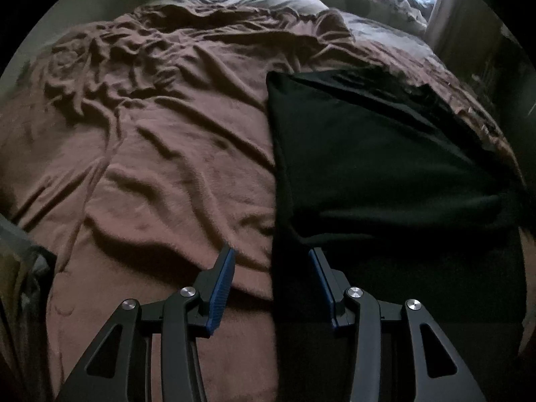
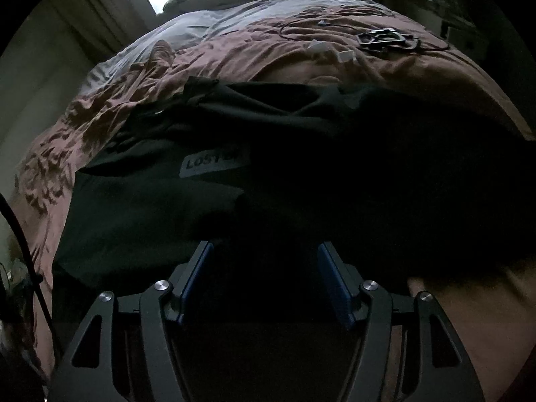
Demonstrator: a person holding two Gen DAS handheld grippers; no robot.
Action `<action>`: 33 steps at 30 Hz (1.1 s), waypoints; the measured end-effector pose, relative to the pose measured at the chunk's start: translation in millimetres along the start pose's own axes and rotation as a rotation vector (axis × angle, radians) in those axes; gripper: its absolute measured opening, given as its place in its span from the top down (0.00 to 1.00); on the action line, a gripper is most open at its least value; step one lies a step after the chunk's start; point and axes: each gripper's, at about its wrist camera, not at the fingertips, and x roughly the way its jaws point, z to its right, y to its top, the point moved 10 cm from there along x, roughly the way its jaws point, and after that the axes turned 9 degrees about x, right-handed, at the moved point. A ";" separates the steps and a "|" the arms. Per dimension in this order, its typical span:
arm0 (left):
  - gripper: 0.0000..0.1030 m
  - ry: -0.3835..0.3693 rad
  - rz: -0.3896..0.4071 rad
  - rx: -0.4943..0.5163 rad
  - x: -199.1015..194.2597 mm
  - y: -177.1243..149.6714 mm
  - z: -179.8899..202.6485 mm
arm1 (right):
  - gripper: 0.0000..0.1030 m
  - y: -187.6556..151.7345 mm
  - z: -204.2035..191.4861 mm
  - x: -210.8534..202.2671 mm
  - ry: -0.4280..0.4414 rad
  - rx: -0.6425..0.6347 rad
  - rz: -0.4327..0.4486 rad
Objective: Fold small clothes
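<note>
Black cloth, a shirt (image 1: 375,154), is spread flat on the brown bed (image 1: 160,140) right of frame for folding; left tongs (image 1: 270,258) and right tongs (image 2: 264,251) are held wide, empty, over its near edge.

A bed (image 1: 167,140) carries everything here, covered by a rumpled brown blanket (image 2: 110,100) full of creases. A black garment (image 1: 368,154) lies spread directly on the blanket, on the right side in the left wrist view, one straight edge running down the middle of the bed. In the right wrist view it (image 2: 268,174) shows a pale label (image 2: 211,162) with dark letters. Farther up the bed, on the blanket, lie a thin dark cable (image 2: 335,21), a black angular frame-like object (image 2: 385,40) and two small white pieces (image 2: 318,47). A grey sheet (image 2: 214,23) shows beyond the blanket.
</note>
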 end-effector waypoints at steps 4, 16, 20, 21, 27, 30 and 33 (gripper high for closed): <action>0.43 -0.014 0.031 -0.021 -27.0 0.9 9.8 | 0.39 -7.9 16.2 -39.3 -0.007 -0.005 0.016; 0.14 -0.065 0.184 -0.049 -127.2 4.3 81.4 | 0.23 -45.0 59.5 -168.9 0.068 0.019 0.086; 0.09 -0.099 0.231 -0.042 -160.0 3.3 112.4 | 0.14 -66.4 74.2 -204.1 0.002 0.011 0.097; 0.07 -0.091 0.244 -0.034 -168.1 2.6 120.1 | 0.12 -69.8 76.7 -212.6 -0.002 0.013 0.109; 0.02 -0.103 0.295 0.014 -203.1 -2.0 164.1 | 0.11 -95.4 92.5 -258.9 0.034 0.042 0.159; 0.02 -0.093 0.289 0.050 -208.6 -1.4 179.2 | 0.11 -106.6 100.4 -275.0 0.052 0.032 0.176; 0.02 -0.088 0.292 0.061 -212.2 3.3 186.5 | 0.11 -112.3 111.3 -281.1 0.041 0.036 0.185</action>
